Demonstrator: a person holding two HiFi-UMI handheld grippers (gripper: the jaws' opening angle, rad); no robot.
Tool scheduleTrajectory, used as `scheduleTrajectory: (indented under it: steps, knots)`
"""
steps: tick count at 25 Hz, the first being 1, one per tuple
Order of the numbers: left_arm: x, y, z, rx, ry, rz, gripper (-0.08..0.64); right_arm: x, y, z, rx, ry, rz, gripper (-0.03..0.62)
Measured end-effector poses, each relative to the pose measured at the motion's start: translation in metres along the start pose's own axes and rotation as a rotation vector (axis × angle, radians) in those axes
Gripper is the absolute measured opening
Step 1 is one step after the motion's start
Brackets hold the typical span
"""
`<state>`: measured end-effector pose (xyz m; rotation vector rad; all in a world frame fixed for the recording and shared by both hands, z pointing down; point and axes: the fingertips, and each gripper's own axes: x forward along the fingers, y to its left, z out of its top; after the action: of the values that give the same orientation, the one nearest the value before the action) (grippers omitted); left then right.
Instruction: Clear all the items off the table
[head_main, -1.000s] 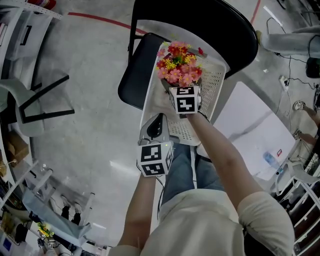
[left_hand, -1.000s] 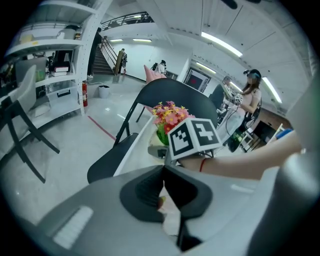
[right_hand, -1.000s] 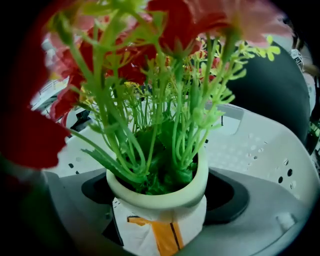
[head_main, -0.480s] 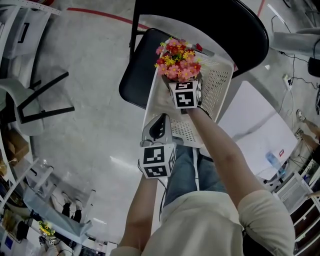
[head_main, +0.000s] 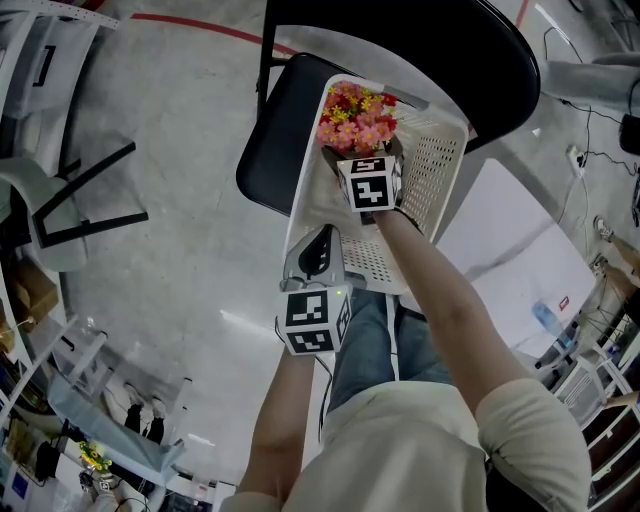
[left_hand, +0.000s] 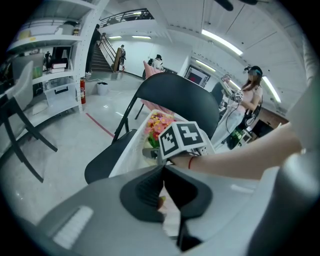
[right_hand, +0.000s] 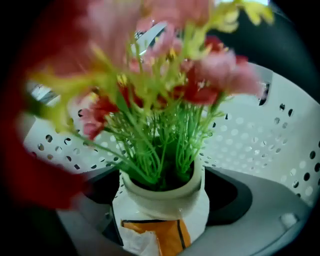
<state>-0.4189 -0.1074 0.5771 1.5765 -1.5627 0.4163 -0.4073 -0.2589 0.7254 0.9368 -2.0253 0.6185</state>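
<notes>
A black folding chair (head_main: 270, 150) stands on the grey floor (head_main: 170, 260), near a red line (head_main: 200, 30) painted on it. In the left gripper view, a red fire extinguisher (left_hand: 82, 91) stands beside white shelves (left_hand: 55, 76), and a staircase (left_hand: 102, 54) rises behind them.

This looks like a big work hall or lab. The smooth shiny grey floor (head_main: 170, 200) has a red painted line (head_main: 200, 28) across it. Long bright strip lights (left_hand: 227, 42) hang up high. White metal shelves (left_hand: 55, 45) hold boxes, and a small red fire extinguisher (left_hand: 82, 90) stands beside them. Dark stairs (left_hand: 102, 52) go up at the back. A far-off person wearing a headset (left_hand: 251, 92) stands among machines.
</notes>
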Motion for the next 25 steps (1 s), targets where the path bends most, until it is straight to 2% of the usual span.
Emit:
scheduleTrajectory:
  steps: [16,25]
  knots:
    - [-0.014,-0.015,0.006,0.025,-0.012,0.008,0.009,-0.060,0.002,0.006,0.100,-0.043,0.012,0.528]
    - [-0.028,-0.015,0.002,-0.012,-0.004,0.028,0.009,-0.104,0.000,0.018,0.107,-0.068,0.010,0.509]
